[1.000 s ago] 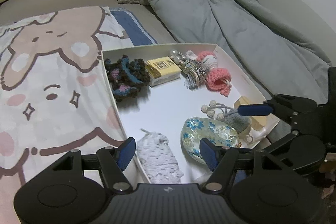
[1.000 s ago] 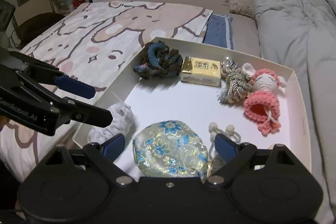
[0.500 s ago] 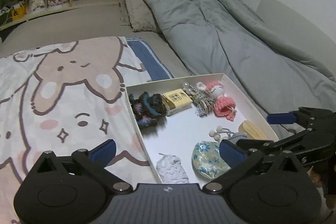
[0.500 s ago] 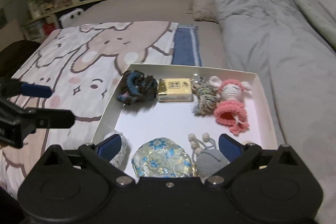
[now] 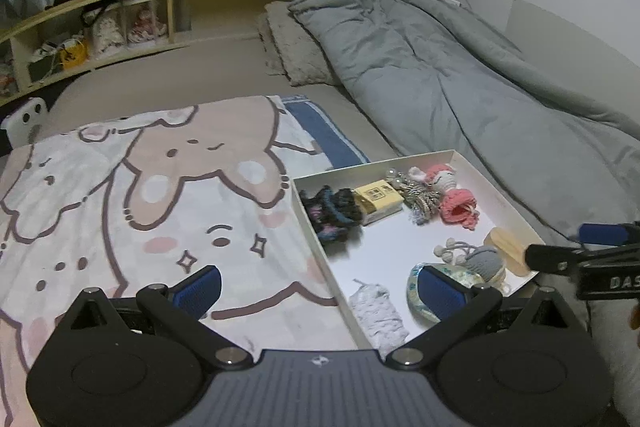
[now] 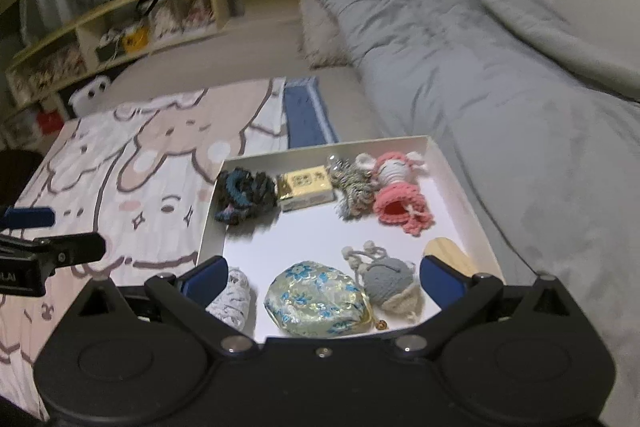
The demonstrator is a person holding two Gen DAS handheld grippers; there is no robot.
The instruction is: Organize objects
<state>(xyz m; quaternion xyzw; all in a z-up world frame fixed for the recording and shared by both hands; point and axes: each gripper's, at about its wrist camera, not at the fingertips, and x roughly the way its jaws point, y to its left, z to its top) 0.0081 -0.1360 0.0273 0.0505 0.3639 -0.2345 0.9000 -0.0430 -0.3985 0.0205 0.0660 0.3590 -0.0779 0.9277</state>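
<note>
— Where do things stand?

— Both tools are held above the bed. The left tool (image 5: 318,285) has its fingers spread wide and holds nothing; the right tool (image 6: 323,277) is the same, wide apart and empty. The white box (image 6: 460,183) lies just ahead of the right tool and ahead and to the right of the left one.

— And inside it?

— Along the far wall: a dark scrunchie (image 6: 244,195), a yellow packet (image 6: 306,187), a tassel charm (image 6: 354,183) and a pink doll (image 6: 398,191). Nearer the right tool: a floral pouch (image 6: 318,301), a grey pouch (image 6: 390,281), a white knit piece (image 6: 234,301) and a wooden piece (image 6: 448,255) (partly behind the right finger).

— How would you go on?

— I judge the items look sorted already. If another pick is needed, come down straight over one item, fingers either side, clear of the box wall and the neighbours; soft pouches want a central pinch.
</note>
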